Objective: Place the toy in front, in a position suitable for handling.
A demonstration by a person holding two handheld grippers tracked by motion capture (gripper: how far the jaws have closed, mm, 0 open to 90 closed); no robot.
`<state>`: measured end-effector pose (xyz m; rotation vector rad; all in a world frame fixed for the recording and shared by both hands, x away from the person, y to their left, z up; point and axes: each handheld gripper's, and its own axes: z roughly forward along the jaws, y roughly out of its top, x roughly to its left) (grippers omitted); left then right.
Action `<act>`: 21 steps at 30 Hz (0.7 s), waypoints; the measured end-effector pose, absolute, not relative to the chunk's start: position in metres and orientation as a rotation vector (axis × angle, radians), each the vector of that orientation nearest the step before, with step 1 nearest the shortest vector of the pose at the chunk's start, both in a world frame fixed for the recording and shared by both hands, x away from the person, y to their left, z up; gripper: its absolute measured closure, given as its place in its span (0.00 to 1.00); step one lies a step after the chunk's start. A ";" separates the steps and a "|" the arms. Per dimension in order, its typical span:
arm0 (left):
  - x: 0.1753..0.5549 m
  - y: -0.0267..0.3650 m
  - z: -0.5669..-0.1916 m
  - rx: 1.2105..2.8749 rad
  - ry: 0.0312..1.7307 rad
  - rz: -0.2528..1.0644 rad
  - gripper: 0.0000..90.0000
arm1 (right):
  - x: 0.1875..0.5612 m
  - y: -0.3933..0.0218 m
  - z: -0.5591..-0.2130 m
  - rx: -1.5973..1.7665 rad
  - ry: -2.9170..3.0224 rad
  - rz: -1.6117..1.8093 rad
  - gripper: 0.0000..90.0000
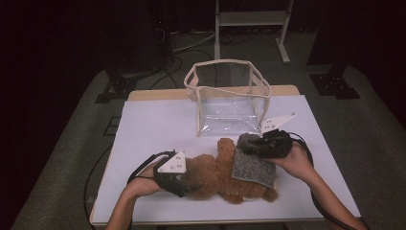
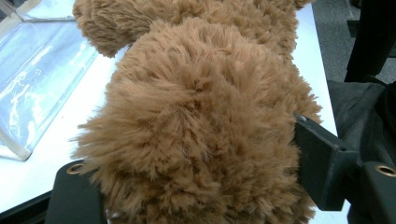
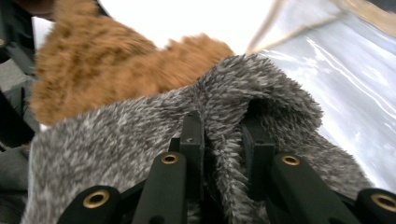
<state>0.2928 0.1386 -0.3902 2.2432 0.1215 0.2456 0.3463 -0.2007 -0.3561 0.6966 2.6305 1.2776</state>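
Bear lies across the lower middle of the high view on the white surface, brown and shaggy, with a grey cloth draped over its right-hand part. My left gripper sits at the lower left of that view, its jaws clamped on the bear's fur; in the left gripper view the bear bulges between the two black jaws at the bottom corners, the pile pressed against both. My right gripper is at centre right of the high view, just above the bear, and its jaws are nearly together, pinching a raised fold of the cloth; in the right gripper view the cloth rises in a ridge between the jaws at bottom centre, with brown fur in the upper left behind it. A clear bag with pale trim stands open in the upper middle of the high view, just beyond the bear and apart from it; its wall shows at the right of the right gripper view and at the upper left of the left gripper view.
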 end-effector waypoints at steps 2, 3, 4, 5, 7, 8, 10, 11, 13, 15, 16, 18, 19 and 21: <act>0.293 0.138 -0.390 2.243 0.120 0.249 0.30 | 0.348 -0.210 -0.357 0.738 2.616 1.268 0.82; 0.293 0.138 -0.390 2.246 0.116 0.251 0.30 | 0.348 -0.211 -0.358 0.747 2.615 1.277 0.82; 0.292 0.137 -0.390 2.247 0.114 0.252 0.30 | 0.348 -0.211 -0.357 0.749 2.616 1.288 0.82; 0.292 0.137 -0.390 2.250 0.111 0.253 0.30 | 0.346 -0.210 -0.356 0.745 2.617 1.285 0.83; 0.292 0.136 -0.389 2.251 0.109 0.254 0.30 | 0.345 -0.201 -0.353 0.708 2.624 1.292 0.83; 0.292 0.136 -0.389 2.252 0.109 0.257 0.30 | 0.344 -0.195 -0.352 0.689 2.634 1.297 0.83; 0.291 0.135 -0.389 2.255 0.104 0.261 0.30 | 0.344 -0.185 -0.350 0.653 2.649 1.304 0.83; 0.290 0.135 -0.389 2.259 0.099 0.263 0.30 | 0.344 -0.179 -0.349 0.639 2.655 1.309 0.83; 0.290 0.136 -0.389 2.259 0.101 0.261 0.30 | 0.344 -0.169 -0.349 0.607 2.669 1.323 0.83; 0.291 0.136 -0.389 2.256 0.101 0.261 0.30 | 0.344 -0.164 -0.349 0.592 2.680 1.307 0.83; 0.291 0.136 -0.389 2.254 0.103 0.261 0.29 | 0.344 -0.164 -0.349 0.596 2.680 1.297 0.83; 0.291 0.137 -0.389 2.252 0.109 0.260 0.29 | 0.346 -0.168 -0.351 0.609 2.679 1.288 0.83; 0.291 0.137 -0.389 2.250 0.116 0.259 0.29 | 0.346 -0.171 -0.352 0.616 2.673 1.272 0.83; 0.292 0.137 -0.389 2.248 0.118 0.260 0.29 | 0.348 -0.181 -0.355 0.648 2.659 1.274 0.83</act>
